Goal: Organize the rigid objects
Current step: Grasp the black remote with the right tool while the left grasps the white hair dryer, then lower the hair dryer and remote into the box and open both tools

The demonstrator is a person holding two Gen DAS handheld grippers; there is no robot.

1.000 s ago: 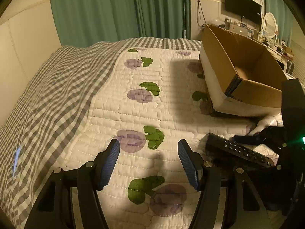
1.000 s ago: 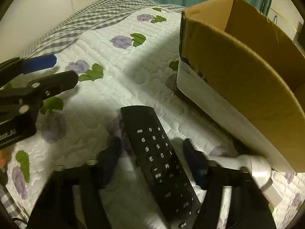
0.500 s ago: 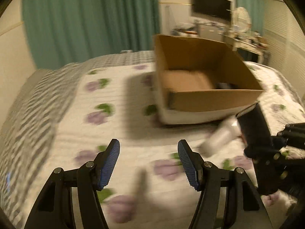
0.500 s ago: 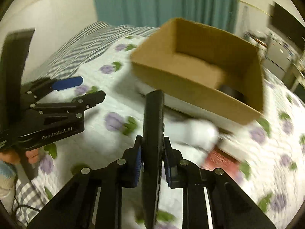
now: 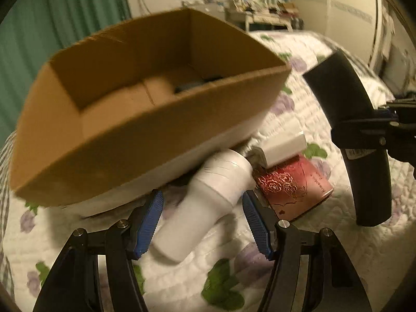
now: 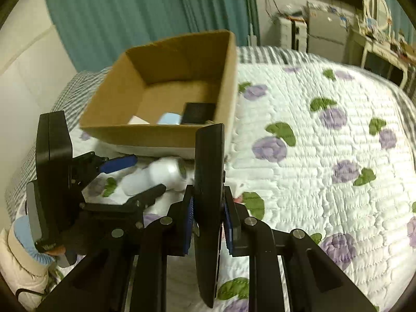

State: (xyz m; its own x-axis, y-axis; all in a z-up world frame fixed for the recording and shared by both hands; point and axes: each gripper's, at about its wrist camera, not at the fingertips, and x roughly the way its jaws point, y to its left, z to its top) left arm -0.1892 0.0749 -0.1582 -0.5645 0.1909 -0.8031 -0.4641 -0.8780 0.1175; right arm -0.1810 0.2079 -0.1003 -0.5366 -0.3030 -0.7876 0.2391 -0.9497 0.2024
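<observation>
My right gripper [image 6: 208,223] is shut on a black remote control [image 6: 209,179], held on edge above the bed; the remote also shows at the right of the left wrist view [image 5: 356,135]. My left gripper [image 5: 202,221] is open, its blue pads on either side of a white bottle-shaped device [image 5: 208,197] lying on the quilt; whether they touch it I cannot tell. The device also shows in the right wrist view [image 6: 156,174]. An open cardboard box [image 5: 130,140] sits just beyond it [image 6: 156,132], holding a black item [image 6: 199,113], a light blue item [image 6: 169,118] and a white item.
A red tin with rose patterns [image 5: 293,184] and a small white block [image 5: 283,148] lie right of the white device. The floral quilt [image 6: 325,156] stretches to the right. Green curtains [image 6: 130,15] and a cluttered desk [image 6: 377,33] stand behind the bed.
The right gripper closed on the remote and lifted it off the quilt. The left gripper swung right, from open quilt to the white device by the box.
</observation>
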